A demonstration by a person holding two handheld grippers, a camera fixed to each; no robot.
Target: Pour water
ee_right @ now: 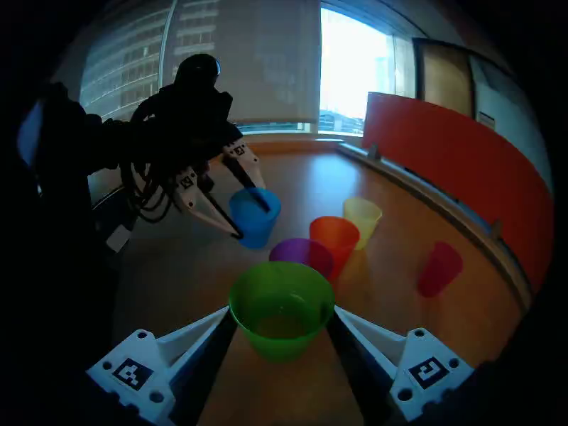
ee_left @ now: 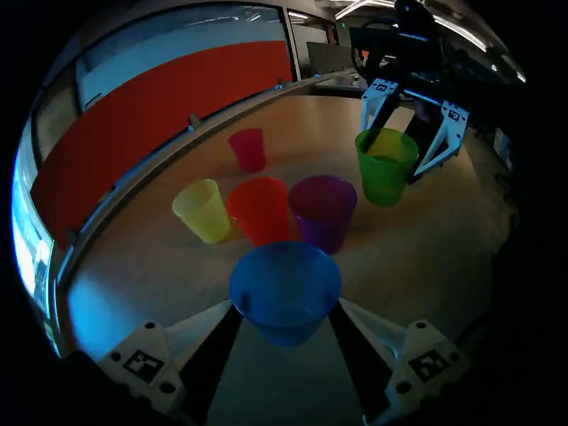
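Observation:
In the left gripper view my left gripper [ee_left: 285,312] is shut on a blue cup [ee_left: 285,287], held upright above the wooden table [ee_left: 397,248]. Beyond it stand a purple cup [ee_left: 323,211], an orange cup [ee_left: 260,209], a yellow cup [ee_left: 203,210] and a red cup [ee_left: 248,149]. Farther right, the right gripper [ee_left: 408,153] holds a green cup [ee_left: 386,165]. In the right gripper view my right gripper [ee_right: 282,319] is shut on the green cup [ee_right: 282,309], which has a little water in it. The left gripper [ee_right: 248,209] with the blue cup [ee_right: 254,216] faces it across the table.
A red partition [ee_left: 163,106] with a rail runs along the table's far edge. A bright window [ee_right: 351,67] lies behind the person [ee_right: 142,142] holding the grippers. The purple [ee_right: 301,254], orange [ee_right: 334,238], yellow [ee_right: 361,216] and red [ee_right: 439,268] cups stand between the two grippers.

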